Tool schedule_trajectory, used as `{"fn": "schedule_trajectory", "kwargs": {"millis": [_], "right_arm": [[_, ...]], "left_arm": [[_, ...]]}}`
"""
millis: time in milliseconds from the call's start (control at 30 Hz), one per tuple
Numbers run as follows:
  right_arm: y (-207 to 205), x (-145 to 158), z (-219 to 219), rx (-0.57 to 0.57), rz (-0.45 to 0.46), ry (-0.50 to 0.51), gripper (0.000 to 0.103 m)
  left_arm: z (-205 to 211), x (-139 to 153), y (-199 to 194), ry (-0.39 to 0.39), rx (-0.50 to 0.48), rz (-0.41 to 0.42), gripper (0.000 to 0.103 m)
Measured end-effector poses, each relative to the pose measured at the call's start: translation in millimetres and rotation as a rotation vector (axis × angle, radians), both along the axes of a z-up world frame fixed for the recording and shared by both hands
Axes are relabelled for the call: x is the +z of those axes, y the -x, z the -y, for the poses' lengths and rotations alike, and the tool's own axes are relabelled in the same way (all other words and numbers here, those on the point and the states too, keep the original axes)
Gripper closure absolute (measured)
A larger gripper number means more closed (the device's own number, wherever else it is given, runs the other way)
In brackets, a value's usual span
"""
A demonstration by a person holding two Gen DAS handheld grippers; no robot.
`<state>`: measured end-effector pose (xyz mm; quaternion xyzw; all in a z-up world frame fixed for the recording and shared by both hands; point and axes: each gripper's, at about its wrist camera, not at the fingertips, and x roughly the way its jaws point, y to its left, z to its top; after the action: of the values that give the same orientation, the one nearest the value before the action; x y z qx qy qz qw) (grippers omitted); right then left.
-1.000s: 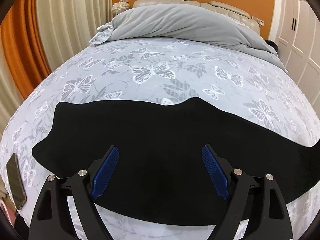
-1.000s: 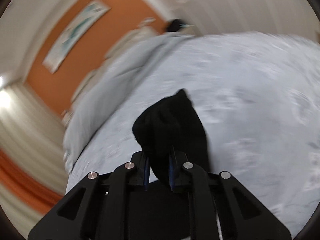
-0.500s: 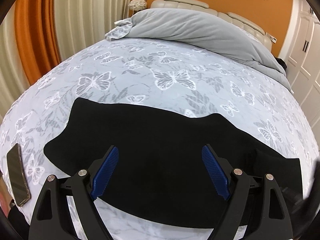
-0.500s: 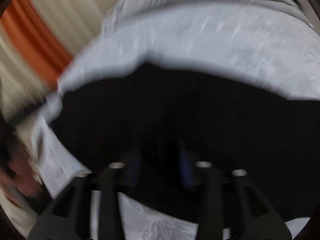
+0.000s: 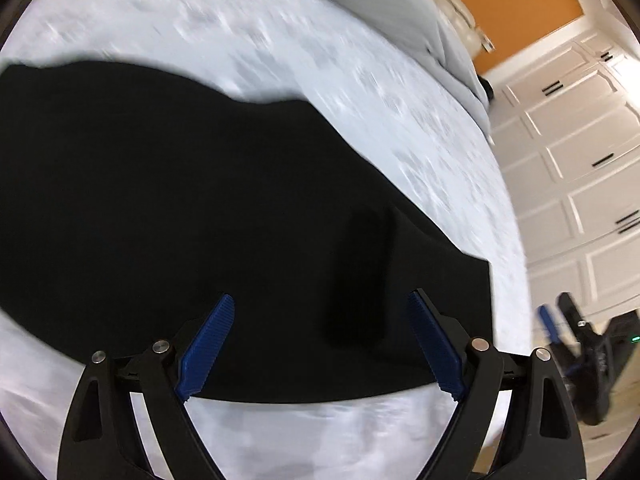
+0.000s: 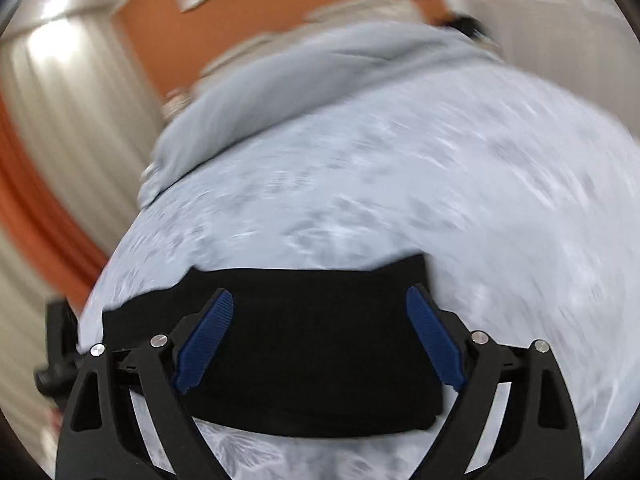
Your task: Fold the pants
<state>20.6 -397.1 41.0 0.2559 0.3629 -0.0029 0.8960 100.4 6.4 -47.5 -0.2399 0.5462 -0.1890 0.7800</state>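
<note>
Black pants [image 5: 200, 200] lie flat on the butterfly-print bed sheet [image 5: 400, 100], with one layer folded over near their right end. My left gripper [image 5: 321, 296] hovers open over their near edge, touching nothing. In the right wrist view the pants [image 6: 312, 340] show as a short folded band across the sheet [image 6: 440, 180]. My right gripper [image 6: 320, 292] stands above that band with its jaws opening, and the blue pads [image 6: 434, 336] press on no cloth. The right gripper [image 5: 560, 320] also appears, blurred, at the left wrist view's right edge, off the bed's side.
A grey duvet [image 5: 420, 12] is bunched at the head of the bed, also in the right wrist view [image 6: 320, 80]. White wardrobe doors [image 5: 580, 160] stand past the bed's right side. Pale curtains [image 6: 60, 140] and an orange wall [image 6: 260, 20] lie beyond.
The right gripper, shut on a black pants end a second ago, laid it down on the bed and opened. The left wrist view swung right and dipped; the phone left view.
</note>
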Motion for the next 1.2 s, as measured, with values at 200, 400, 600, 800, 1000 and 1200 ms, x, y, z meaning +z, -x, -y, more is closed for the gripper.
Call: {"fn": "schedule_trajectory", "kwargs": {"millis": [200, 400, 600, 800, 1000, 1200], "right_arm": [[11.5, -6.8, 19.4, -0.051, -0.044, -0.011, 0.017], [8.6, -10.6, 24.4, -0.071, -0.065, 0.002, 0.016], [3.2, -1.0, 11.2, -0.030, -0.037, 0.039, 0.016], [-1.9, -33.5, -39.0, 0.215, -0.205, 0.208, 0.016], [11.5, -41.5, -40.4, 0.187, -0.209, 0.301, 0.016], [-0.8, -43.6, -34.7, 0.167, -0.221, 0.212, 0.012]], "left_arm": [[60.6, -16.9, 0.2, -0.134, -0.090, 0.052, 0.022], [62.4, -15.1, -3.7, -0.137, -0.122, 0.121, 0.090], [26.5, 44.0, 5.9, -0.112, -0.075, 0.273, 0.090], [0.0, -11.0, -10.9, -0.170, 0.001, 0.076, 0.089], [4.6, 12.2, 0.0, -0.215, -0.015, 0.150, 0.089], [-2.1, 2.3, -4.1, -0.262, -0.015, 0.125, 0.088]]}}
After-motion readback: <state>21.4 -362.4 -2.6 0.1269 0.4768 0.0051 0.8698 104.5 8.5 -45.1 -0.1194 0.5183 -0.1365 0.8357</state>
